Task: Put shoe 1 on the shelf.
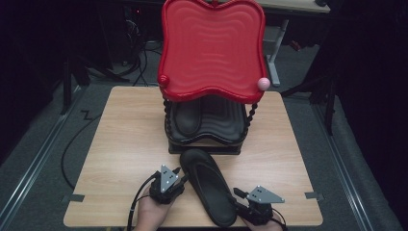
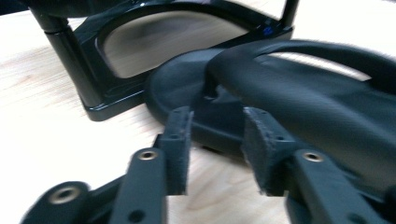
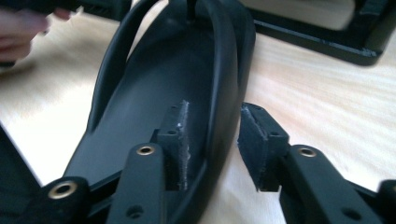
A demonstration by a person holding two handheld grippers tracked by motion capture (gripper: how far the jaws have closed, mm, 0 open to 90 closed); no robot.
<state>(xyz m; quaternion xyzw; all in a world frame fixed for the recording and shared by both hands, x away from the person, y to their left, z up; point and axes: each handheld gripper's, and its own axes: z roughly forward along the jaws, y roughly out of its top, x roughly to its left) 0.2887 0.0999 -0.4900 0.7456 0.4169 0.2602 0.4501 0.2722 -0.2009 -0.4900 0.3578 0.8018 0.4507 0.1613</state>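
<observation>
A black flip-flop (image 1: 207,185) lies on the wooden table (image 1: 120,144), toe toward a two-tier rack. My left gripper (image 1: 181,177) is at the flip-flop's left edge near the toe. In the left gripper view its jaws (image 2: 215,135) stand open, with the sole's rim (image 2: 299,98) just beyond the pads. My right gripper (image 1: 238,196) is at the heel end on the right side. In the right gripper view it (image 3: 212,126) straddles the sole's (image 3: 154,88) raised rim, one pad over the footbed and one outside, with neither pad pressing on it.
The rack has a red wavy top shelf (image 1: 211,48) and a black lower shelf (image 1: 226,125) holding a second black flip-flop (image 1: 186,118). Its black base (image 2: 93,93) stands close ahead of the toe. Bare tabletop lies to the left and right.
</observation>
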